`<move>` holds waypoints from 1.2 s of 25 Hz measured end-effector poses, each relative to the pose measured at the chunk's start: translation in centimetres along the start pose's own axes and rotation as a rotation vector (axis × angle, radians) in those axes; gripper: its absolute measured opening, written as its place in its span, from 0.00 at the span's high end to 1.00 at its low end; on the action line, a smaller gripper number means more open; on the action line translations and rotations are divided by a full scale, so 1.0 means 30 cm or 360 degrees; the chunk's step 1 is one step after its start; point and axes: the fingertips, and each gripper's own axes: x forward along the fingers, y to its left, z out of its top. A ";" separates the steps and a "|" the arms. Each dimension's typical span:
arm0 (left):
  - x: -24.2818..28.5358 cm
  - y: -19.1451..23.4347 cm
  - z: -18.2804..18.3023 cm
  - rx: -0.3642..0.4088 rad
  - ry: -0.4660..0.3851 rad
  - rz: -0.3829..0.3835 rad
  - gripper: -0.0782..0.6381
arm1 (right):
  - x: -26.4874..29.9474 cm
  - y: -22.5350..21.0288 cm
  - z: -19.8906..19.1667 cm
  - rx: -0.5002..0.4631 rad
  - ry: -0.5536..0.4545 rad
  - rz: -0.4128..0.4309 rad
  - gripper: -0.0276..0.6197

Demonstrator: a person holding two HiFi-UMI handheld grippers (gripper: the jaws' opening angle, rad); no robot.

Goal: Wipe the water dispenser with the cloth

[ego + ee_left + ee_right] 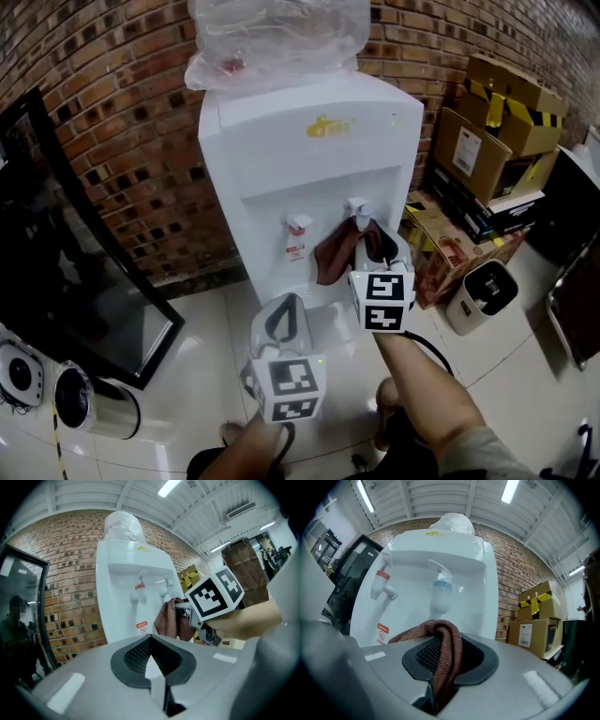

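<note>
Right gripper (377,246): clenched on the cloth (449,644). A fold of the reddish-brown fabric runs up between the jaws, loops over their tips and drops off on the red-tap side. I see no gap between the pads and the fabric.

The cloth is up at the water dispenser (309,169), in the recess on its front. It hangs just below the blue tap (440,590), with its loose end drooping toward the red tap (382,581). I cannot tell whether it is touching the back panel of the recess. The gripper points roughly level at the recess, with a bare forearm behind it.

Left gripper (150,641): jaws closed tip to tip, nothing between them. It sits in front of the dispenser, lower than the right gripper and further back from the front panel, on the red-tap side. It is aimed at the dispenser and is not touching it.

On top of the dispenser is a bottle (277,37) wrapped in clear plastic. Behind the dispenser runs a brick wall (112,122). On its blue-tap side is a stack of cardboard boxes (497,112), some with yellow-and-black tape, and a small white bin (483,295) on the floor tiles. On its red-tap side a black-framed glass panel (84,281) leans against the wall.
</note>
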 end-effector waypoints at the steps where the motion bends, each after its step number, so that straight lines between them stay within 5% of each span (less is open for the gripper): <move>1: 0.007 -0.012 0.003 -0.0001 -0.0002 -0.0007 0.89 | -0.003 -0.021 0.001 0.0000 0.0001 -0.0013 0.82; 13: 0.057 -0.179 0.056 -0.0038 -0.0048 -0.0103 0.89 | -0.092 -0.164 0.066 -0.0051 -0.0089 -0.0063 0.82; 21: 0.070 -0.272 0.073 -0.0069 -0.0063 -0.0163 0.89 | -0.080 -0.253 -0.046 -0.0069 0.0063 -0.0037 0.82; 30: 0.050 -0.185 0.019 -0.0069 -0.0006 -0.0103 0.89 | -0.084 -0.217 -0.041 -0.0084 0.0059 0.0002 0.82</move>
